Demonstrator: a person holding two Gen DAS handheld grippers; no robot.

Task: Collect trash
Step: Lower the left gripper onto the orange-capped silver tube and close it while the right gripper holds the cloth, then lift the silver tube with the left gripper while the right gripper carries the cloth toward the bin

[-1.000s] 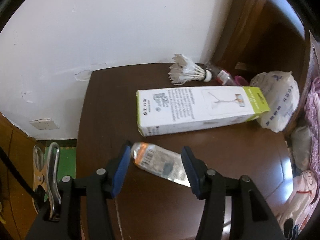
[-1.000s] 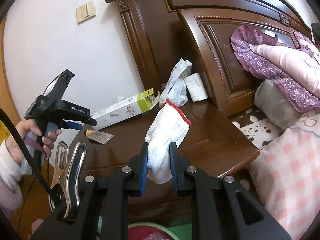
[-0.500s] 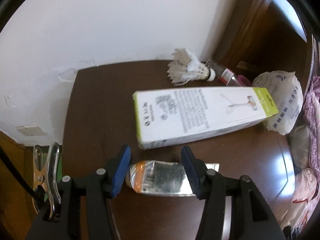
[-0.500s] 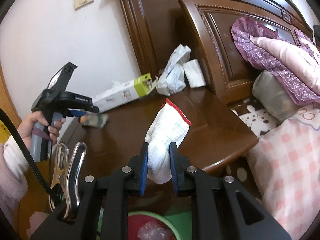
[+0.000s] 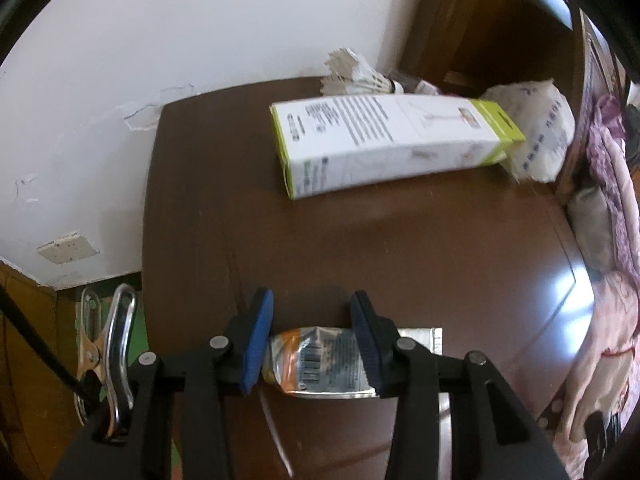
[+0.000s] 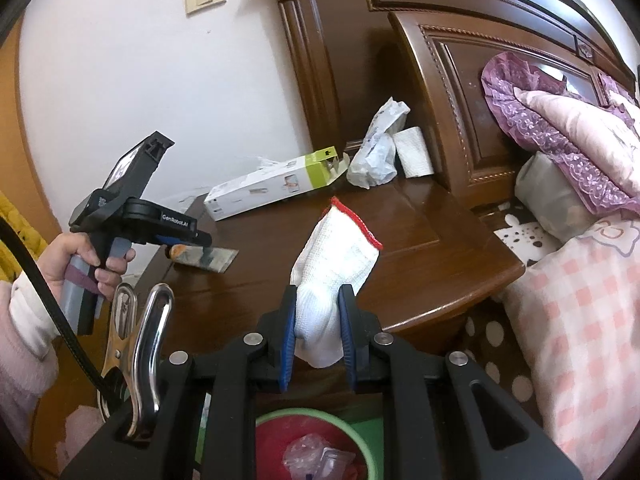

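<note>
Now the left gripper [image 5: 312, 344] sits low in the left wrist frame, jaws closing around a crinkled foil sachet [image 5: 320, 364] that lies flat on the dark nightstand [image 5: 400, 240]. The blue pads bracket its orange end and look to be just meeting the foil; whether they press yet is hard to call. Coming in steeply from above makes sense, since a flat wrapper gives little to bite.

Over in the right wrist frame, the right gripper [image 6: 318, 342] is pinching a white knit glove [image 6: 332, 276] by its fingertip end, red cuff standing up in mid-frame. It hangs right above the green-rimmed bin [image 6: 360, 432] at the bottom edge, which already has wrappers inside; my read is that it is poised for a drop.

Farther back, upper centre of the left frame, a white-and-green box [image 5: 384, 144] lies on its side with a shuttlecock [image 5: 360, 78] behind it and a crumpled plastic bag [image 5: 536, 132] touching its right end, near the headboard [image 6: 460, 80]. Those look like later pickings.
</note>
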